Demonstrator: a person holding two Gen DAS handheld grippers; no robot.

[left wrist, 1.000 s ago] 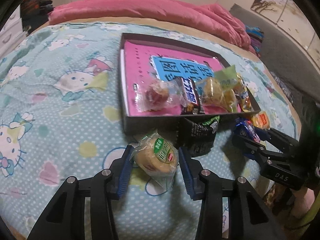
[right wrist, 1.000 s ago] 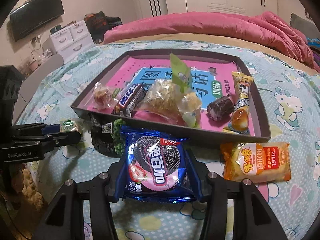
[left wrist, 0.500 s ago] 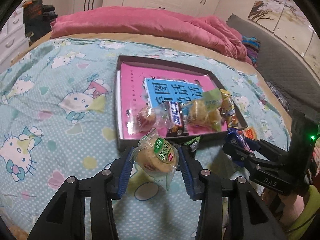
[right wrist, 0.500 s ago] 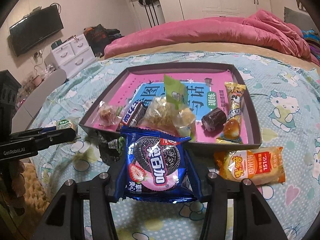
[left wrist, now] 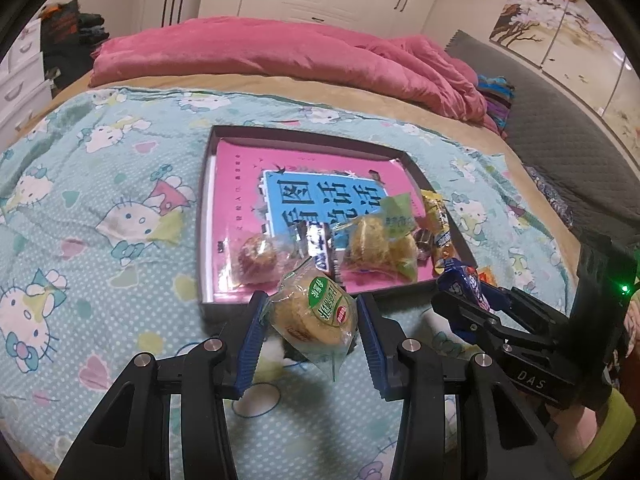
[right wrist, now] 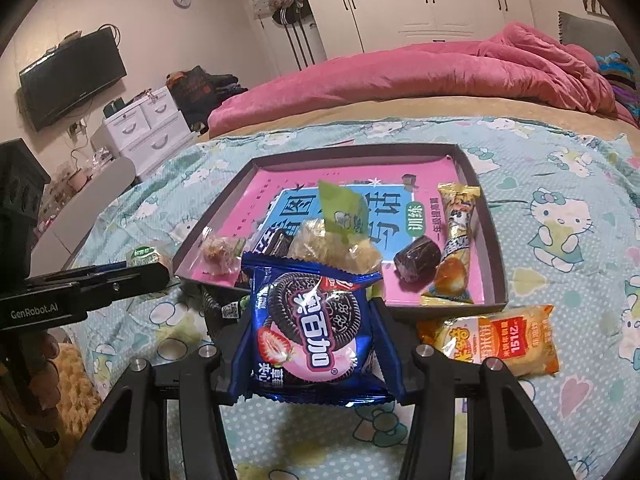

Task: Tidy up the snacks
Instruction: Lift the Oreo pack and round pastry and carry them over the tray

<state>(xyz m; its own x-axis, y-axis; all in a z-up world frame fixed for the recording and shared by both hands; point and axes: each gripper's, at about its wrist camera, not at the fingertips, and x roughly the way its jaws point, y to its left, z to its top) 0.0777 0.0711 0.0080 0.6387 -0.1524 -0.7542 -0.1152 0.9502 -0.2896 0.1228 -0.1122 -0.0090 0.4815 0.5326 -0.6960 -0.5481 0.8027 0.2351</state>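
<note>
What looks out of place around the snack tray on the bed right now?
An orange snack packet lies on the bedspread just outside the tray, beside its near corner, and a dark packet sits outside the near wall too. Nothing looks spilled or torn.

Each camera sits just behind its own gripper and looks forward and down along the two fingers at the bed (left wrist: 100, 208). The left gripper (left wrist: 312, 316) fills the bottom of the left view, very near. The right gripper (right wrist: 308, 320) fills the bottom of the right view. Both views share the tray (left wrist: 204, 240) just ahead of the grippers. Each view also shows the other gripper off to one side.
</note>
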